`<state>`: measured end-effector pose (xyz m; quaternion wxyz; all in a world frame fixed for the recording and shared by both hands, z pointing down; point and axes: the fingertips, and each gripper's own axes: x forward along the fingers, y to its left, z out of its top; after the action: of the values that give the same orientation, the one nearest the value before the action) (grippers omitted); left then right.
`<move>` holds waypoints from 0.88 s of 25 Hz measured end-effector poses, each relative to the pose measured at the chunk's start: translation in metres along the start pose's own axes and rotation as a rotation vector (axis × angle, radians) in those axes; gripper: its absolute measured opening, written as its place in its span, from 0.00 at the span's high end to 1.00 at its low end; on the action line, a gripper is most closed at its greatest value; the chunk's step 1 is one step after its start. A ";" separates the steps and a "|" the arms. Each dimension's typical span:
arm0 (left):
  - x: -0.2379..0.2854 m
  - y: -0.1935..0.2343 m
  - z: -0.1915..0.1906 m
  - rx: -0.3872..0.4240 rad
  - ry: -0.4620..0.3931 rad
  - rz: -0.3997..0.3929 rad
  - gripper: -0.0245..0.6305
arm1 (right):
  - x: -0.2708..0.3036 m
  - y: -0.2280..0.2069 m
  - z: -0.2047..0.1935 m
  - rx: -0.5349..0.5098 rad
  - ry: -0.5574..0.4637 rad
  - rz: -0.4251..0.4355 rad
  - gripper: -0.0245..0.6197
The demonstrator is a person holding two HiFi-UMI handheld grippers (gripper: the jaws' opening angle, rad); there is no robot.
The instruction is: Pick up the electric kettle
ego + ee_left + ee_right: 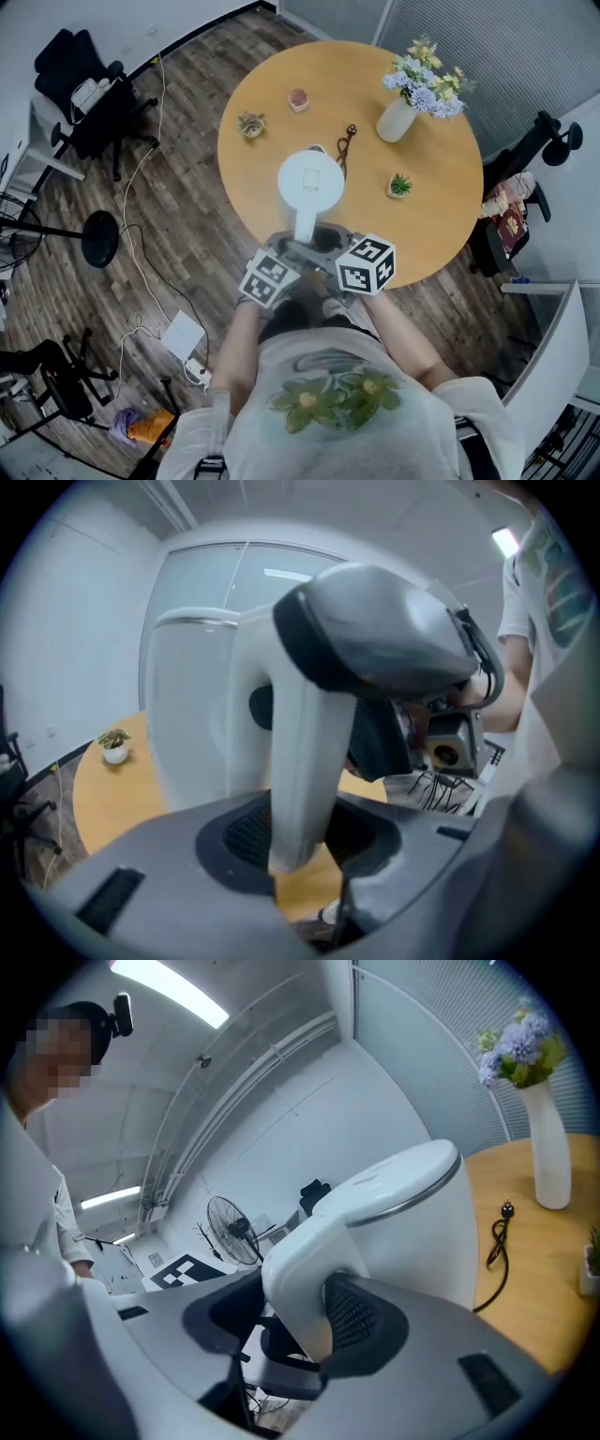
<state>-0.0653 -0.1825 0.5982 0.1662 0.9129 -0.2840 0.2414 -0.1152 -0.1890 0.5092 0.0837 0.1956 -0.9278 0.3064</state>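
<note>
Apparently left gripper (300,834) fingers pinch the electric kettle (311,183) handle (309,761); right gripper (291,1321) fingers straddle it, spread.

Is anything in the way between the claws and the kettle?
Nothing visible. The electric kettle has its handle between the jaws of both the left claw and the right claw. The left looks pressed on it and the right stands wide.

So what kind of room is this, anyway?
Probably an office or lab meeting corner: a round wooden table, black office chairs nearby, and a grey striped partition wall behind it.
</note>
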 end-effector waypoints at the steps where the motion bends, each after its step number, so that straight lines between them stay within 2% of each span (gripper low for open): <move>1: 0.000 0.000 0.002 0.019 0.001 0.007 0.76 | -0.002 -0.001 0.002 0.009 -0.014 -0.001 0.63; 4: 0.000 0.000 0.005 0.046 0.000 0.016 0.76 | -0.005 -0.002 0.005 0.019 -0.034 -0.001 0.63; 12: -0.004 -0.002 0.013 0.056 -0.020 -0.004 0.77 | -0.008 0.001 0.012 0.010 -0.044 0.005 0.64; 22: -0.005 -0.001 0.027 0.064 -0.040 0.011 0.77 | -0.013 0.000 0.024 0.003 -0.056 0.009 0.64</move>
<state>-0.0588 -0.1914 0.5736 0.1298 0.9209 -0.2841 0.2331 -0.1042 -0.1996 0.4867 0.0558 0.2000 -0.9302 0.3026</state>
